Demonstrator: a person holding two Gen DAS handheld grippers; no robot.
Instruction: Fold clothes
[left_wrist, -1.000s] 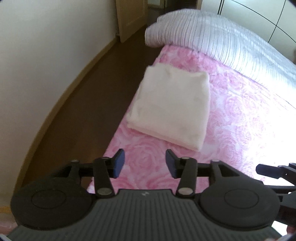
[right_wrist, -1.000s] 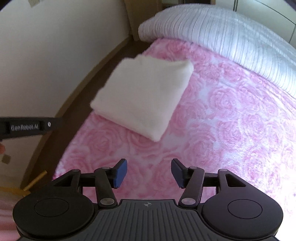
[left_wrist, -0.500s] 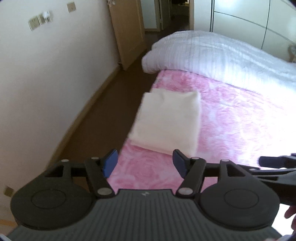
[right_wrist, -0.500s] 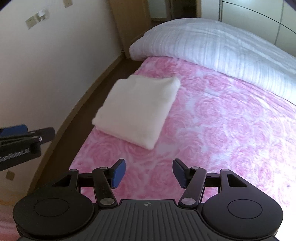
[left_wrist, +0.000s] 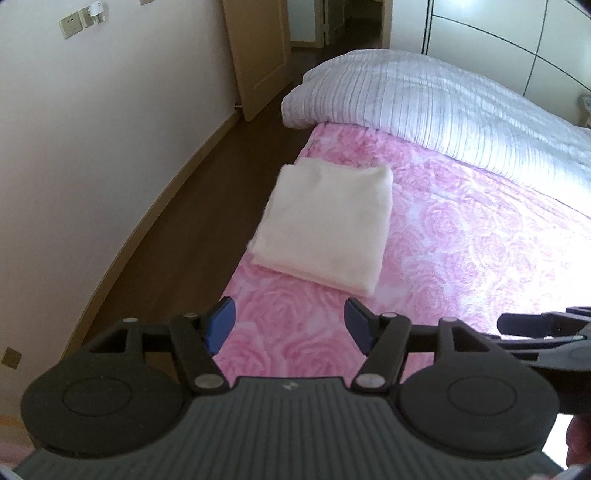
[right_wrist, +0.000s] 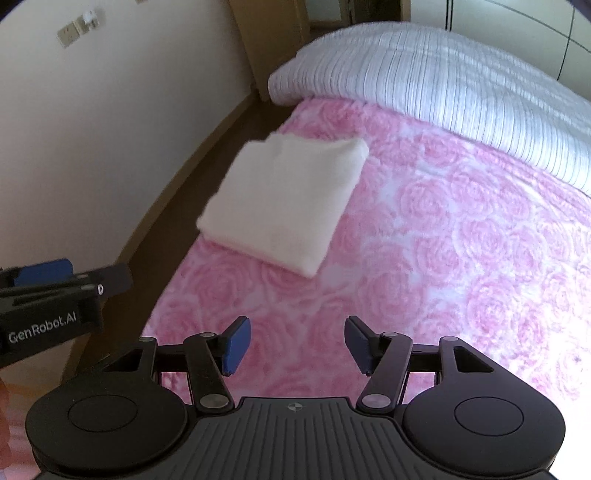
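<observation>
The work surface is a bed covered by a pink rose-patterned sheet, bounded on its left by a strip of dark wood floor and a cream wall, with a white ribbed duvet bunched across the far end. The folded white garment lies flat on the sheet near the left bed edge, with its left side at or just over that edge, well short of the duvet. It presents as a compact rectangle of several stacked layers, with a rounded fold along the near right edge and visible layer edges at the near left corner. The left gripper is held above the sheet, near the garment's closest edge but not touching it; its jaws stand wide apart and hold nothing. The right gripper is likewise clear of the fabric, jaws wide apart and empty, with the garment ahead and to its left. Judged from appearance, the garment is light, soft and fluffy, with no stiffness; it will sag and the layers will slide apart if lifted from one point. Handling recommendation: pinch through all layers at two corners of one short edge, one gripper per corner, taking a deep bite. The fold appears complete; only squaring of the edges or relocation remains, if required.
</observation>
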